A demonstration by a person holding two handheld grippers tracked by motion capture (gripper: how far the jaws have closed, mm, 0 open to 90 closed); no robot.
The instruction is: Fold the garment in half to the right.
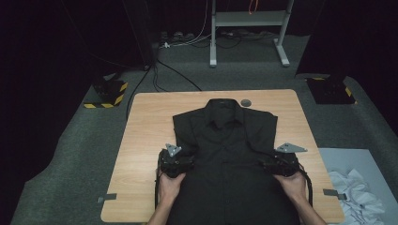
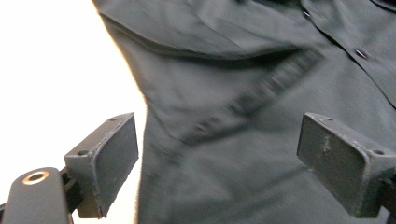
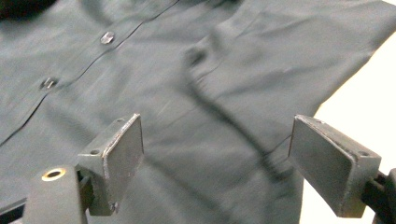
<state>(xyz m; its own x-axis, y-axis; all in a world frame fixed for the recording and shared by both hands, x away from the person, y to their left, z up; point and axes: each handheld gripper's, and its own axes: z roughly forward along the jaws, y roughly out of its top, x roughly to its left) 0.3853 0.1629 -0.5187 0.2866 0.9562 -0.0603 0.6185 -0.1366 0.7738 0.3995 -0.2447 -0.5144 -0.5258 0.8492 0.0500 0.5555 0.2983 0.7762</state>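
A black button-up shirt [image 1: 225,145] lies flat on the wooden desk [image 1: 145,126], front side up. Its collar points to the far edge of the desk and its lower part hangs over the near edge, between the person's forearms. Both sleeves are folded in over the body, so the shirt has an almost rectangular shape.

The left gripper [image 1: 175,161] is over the left edge of the shirt, about at the middle of its length, and the left hand [image 1: 170,185] holds it from behind. In the left gripper view its jaws stand wide apart, with nothing between them; below them is the folded sleeve with a line of stitching [image 2: 261,91], and the shirt's edge against the bright desk [image 2: 56,84].

The right gripper [image 1: 280,163] is over the right edge of the shirt, at the same height as the left one, held by the right hand [image 1: 293,185]. Its jaws are also spread wide and hold nothing. In the right gripper view the button placket with two buttons [image 3: 107,37] runs on the left, and a fold of the cloth passes between the jaws. I cannot tell if the jaws touch the cloth.

A small round grey object [image 1: 245,102] lies on the desk just beside the collar. White crumpled cloth [image 1: 354,192] lies on the floor to the right of the desk.
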